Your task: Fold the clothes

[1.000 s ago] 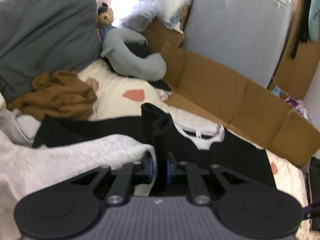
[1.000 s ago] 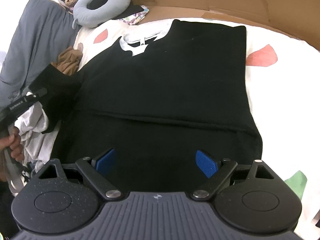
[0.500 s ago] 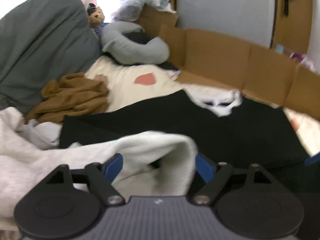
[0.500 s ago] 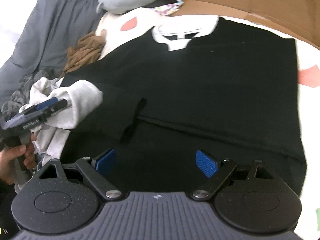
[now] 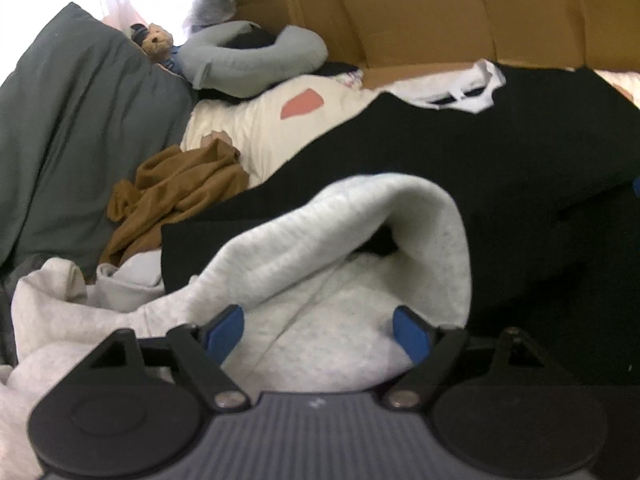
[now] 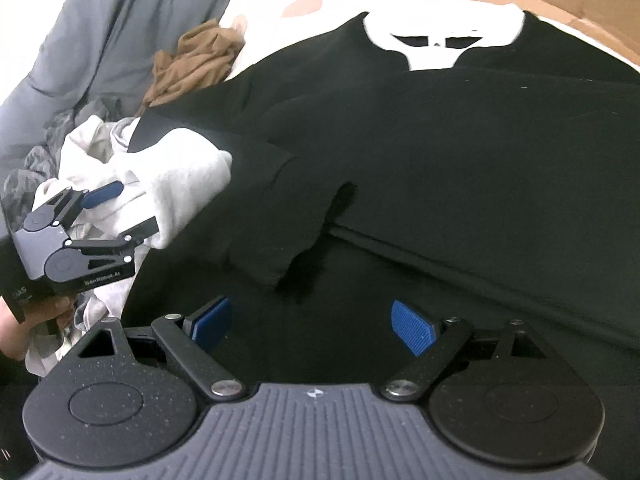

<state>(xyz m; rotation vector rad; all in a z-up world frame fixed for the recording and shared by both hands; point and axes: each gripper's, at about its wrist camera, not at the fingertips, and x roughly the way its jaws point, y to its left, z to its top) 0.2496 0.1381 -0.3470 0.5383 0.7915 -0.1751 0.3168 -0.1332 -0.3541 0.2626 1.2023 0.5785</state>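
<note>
A black top (image 6: 460, 160) with a white collar (image 6: 444, 40) lies spread flat on the bed. Its left sleeve (image 6: 280, 208) is folded in across the body, the cuff lying loose. My right gripper (image 6: 312, 322) hovers open just above the black hem, holding nothing. My left gripper (image 5: 318, 334) is open too, over a pale grey sweatshirt (image 5: 320, 248) that bulges between its wide-spread fingers. In the right wrist view the left gripper (image 6: 138, 206) sits at the top's left edge, a hand behind it. The black top (image 5: 460, 152) stretches beyond the sweatshirt.
A crumpled brown garment (image 5: 180, 188) lies left of the top, next to a dark grey pillow (image 5: 72, 120). A grey neck pillow (image 5: 256, 60) and a teddy bear (image 5: 158, 42) sit at the back. Cardboard (image 5: 460, 12) lines the far side.
My left gripper, shut on the raised black sleeve a second ago, has opened and drawn back left over the pale sweatshirt. The sleeve now lies on the top. My right gripper moved closer.
</note>
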